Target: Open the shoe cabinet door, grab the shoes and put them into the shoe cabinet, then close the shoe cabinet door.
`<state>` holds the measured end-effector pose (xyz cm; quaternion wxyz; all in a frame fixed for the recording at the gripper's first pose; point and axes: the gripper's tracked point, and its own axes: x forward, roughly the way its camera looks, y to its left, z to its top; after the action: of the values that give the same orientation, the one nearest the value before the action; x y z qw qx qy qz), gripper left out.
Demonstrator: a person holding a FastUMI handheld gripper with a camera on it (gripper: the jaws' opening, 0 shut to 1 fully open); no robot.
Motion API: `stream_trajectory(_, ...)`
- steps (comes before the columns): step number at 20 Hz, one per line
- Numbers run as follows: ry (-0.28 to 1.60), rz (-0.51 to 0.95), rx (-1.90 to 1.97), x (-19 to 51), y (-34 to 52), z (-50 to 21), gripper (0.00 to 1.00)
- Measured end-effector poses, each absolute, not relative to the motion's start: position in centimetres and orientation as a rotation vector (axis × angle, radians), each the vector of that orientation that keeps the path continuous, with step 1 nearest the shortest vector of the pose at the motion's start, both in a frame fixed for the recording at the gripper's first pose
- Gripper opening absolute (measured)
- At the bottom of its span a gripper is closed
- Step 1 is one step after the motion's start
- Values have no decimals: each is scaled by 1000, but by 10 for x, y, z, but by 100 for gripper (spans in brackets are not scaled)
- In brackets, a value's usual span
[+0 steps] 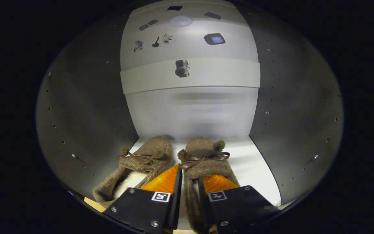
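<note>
Two brown fuzzy slippers with ribbon bows stand side by side on the white floor (258, 169) of the shoe cabinet, toes toward the back wall. The left slipper (141, 162) lies beside my left finger. The right slipper (206, 156) has its inner side wall running between my two fingers. My gripper (189, 174) is narrowed on that wall, and both fingers press the fabric. The heel end of the right slipper is hidden under the gripper body.
Grey side walls (86, 113) (297, 113) with rows of small holes close in on both sides. The pale back wall (190, 113) stands just beyond the slipper toes, with a white band (225, 76) across it higher up. Bare shelf floor lies right of the right slipper.
</note>
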<state>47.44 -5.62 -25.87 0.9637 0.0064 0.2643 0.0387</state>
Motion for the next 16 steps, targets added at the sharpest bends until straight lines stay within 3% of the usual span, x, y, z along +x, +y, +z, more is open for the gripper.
stream_trajectory(3,521,61,-20,458,-55,-250,50)
stream_trajectory(7,435,35,-67,427,-51,-215,66)
stream_trajectory(11,376,13,-97,392,-46,-186,76)
stream_trajectory(16,358,-9,-79,328,-39,-157,81)
